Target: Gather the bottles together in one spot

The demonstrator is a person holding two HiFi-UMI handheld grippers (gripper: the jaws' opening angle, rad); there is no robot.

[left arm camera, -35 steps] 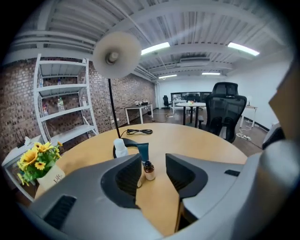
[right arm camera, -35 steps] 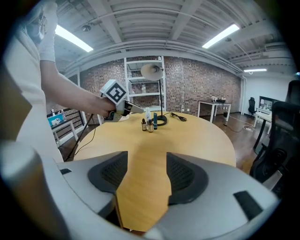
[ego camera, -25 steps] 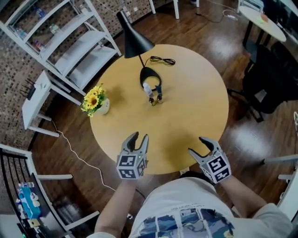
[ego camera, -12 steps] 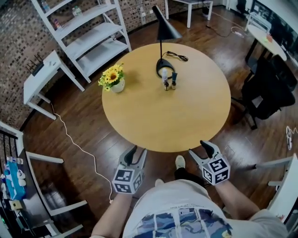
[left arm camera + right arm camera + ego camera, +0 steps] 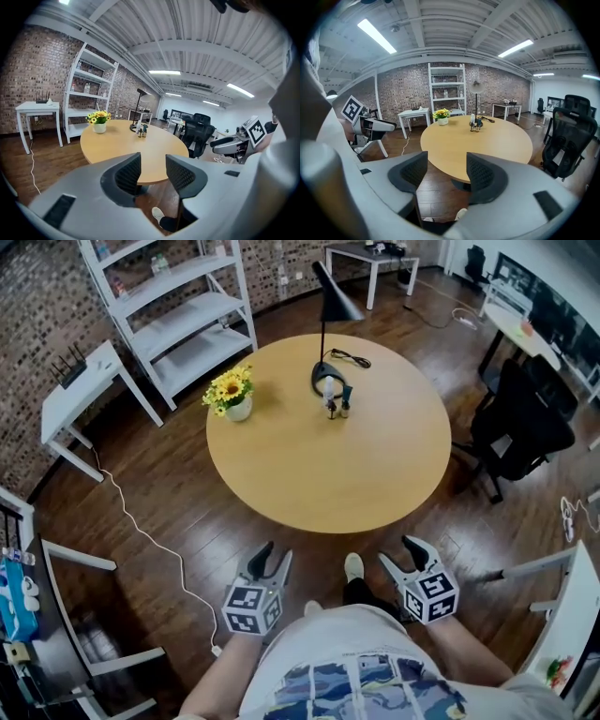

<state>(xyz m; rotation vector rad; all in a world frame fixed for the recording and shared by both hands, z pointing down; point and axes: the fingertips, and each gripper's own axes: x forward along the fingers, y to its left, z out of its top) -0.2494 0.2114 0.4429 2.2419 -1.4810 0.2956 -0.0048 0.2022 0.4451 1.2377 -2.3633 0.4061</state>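
Several small bottles (image 5: 336, 405) stand close together beside the lamp base (image 5: 323, 382) on the far side of the round wooden table (image 5: 309, 474). They show small in the left gripper view, the bottles (image 5: 142, 131), and in the right gripper view, the bottles (image 5: 476, 123). My left gripper (image 5: 271, 561) and right gripper (image 5: 403, 556) hang over the floor, short of the table's near edge. Both are open and nothing lies between the jaws of the left gripper (image 5: 153, 171) or the right gripper (image 5: 443, 176).
A vase of yellow flowers (image 5: 231, 397) stands at the table's left edge, and a black lamp (image 5: 330, 294) rises at the back. A white shelf unit (image 5: 178, 306) and a white side table (image 5: 75, 390) stand left, a black office chair (image 5: 520, 423) right. A cable (image 5: 150, 540) runs across the floor.
The view has drawn back from the table. Both grippers, over the table's near edge a second ago, are now above the floor in front of it. Their jaws stand as before.
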